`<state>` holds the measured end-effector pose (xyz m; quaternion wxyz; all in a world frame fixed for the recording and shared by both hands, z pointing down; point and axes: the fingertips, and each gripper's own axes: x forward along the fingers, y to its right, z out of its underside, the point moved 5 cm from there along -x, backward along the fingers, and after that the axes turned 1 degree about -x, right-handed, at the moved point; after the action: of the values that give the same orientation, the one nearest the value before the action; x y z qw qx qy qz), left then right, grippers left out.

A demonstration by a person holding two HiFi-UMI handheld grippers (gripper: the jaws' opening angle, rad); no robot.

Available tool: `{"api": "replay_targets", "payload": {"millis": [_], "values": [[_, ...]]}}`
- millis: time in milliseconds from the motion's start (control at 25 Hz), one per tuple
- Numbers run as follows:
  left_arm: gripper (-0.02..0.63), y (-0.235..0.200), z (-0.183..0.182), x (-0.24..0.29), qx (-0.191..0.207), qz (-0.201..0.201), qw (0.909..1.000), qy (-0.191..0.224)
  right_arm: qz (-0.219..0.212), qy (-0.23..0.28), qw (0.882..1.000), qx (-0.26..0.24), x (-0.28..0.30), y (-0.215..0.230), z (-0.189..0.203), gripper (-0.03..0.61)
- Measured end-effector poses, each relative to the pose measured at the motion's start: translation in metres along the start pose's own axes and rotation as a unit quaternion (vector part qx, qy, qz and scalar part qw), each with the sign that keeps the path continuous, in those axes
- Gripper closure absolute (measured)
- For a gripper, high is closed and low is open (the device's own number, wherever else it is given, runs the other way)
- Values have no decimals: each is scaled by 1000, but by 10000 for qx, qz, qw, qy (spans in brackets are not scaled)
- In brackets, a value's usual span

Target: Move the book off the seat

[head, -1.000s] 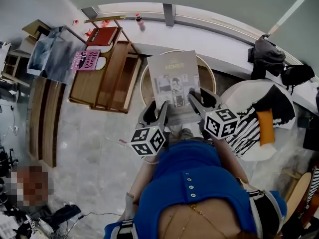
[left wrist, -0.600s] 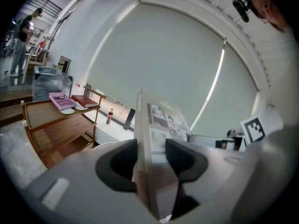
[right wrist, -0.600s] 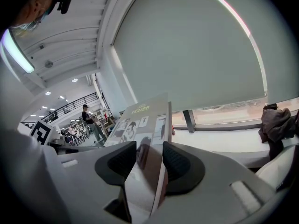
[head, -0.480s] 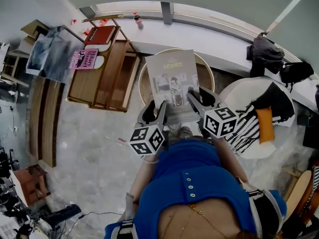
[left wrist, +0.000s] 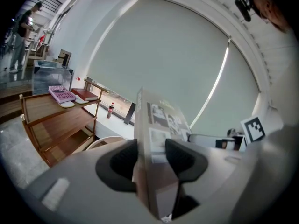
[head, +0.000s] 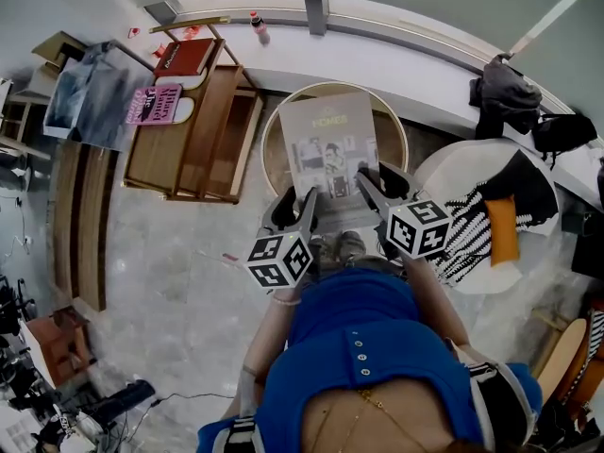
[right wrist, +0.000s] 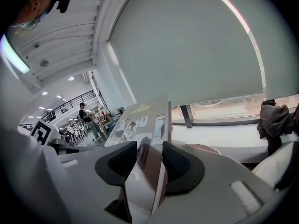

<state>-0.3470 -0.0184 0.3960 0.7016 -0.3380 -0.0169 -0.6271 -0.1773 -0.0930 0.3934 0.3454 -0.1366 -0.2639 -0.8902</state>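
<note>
There are three books: one grey book (head: 328,140) to the right of the wooden shelf (head: 212,130), then one red book (head: 184,57) and one pink book (head: 154,104) on its top level. One bottle (head: 258,28) stands near the shelf's far end. One round seat (head: 276,159) is just right of the shelf, and one white chair (head: 444,173) farther right. There are two grippers, the left gripper (head: 297,208) and the right gripper (head: 380,189).

The book (head: 330,154) is over the seat (head: 392,138), with the left gripper (head: 294,206) at its near-left edge and the right gripper (head: 377,185) at its near-right. A shelf (head: 193,130) stands left of the seat, a chair (head: 472,225) right, and a ledge (head: 396,59) bearing a bottle (head: 257,26) behind.
</note>
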Motion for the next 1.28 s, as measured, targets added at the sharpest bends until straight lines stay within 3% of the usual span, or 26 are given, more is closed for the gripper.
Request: {"api": "replay_targets", "payload": {"millis": [480, 640, 1040, 1280], "values": [[439, -62, 43, 72, -284, -47, 9975, -652, 193, -618, 9971, 388, 76, 44, 54, 408], [439, -93, 83, 105, -411, -114, 9945, -952, 315, -964, 9927, 658, 109, 68, 99, 409], [440, -183, 191, 207, -290, -149, 9883, -1487, 604, -1454, 9760, 1504, 204, 144, 235, 411], [442, -219, 260, 252, -417, -136, 9820, -1835, 809, -1716, 9685, 1613, 236, 180, 306, 412]]}}
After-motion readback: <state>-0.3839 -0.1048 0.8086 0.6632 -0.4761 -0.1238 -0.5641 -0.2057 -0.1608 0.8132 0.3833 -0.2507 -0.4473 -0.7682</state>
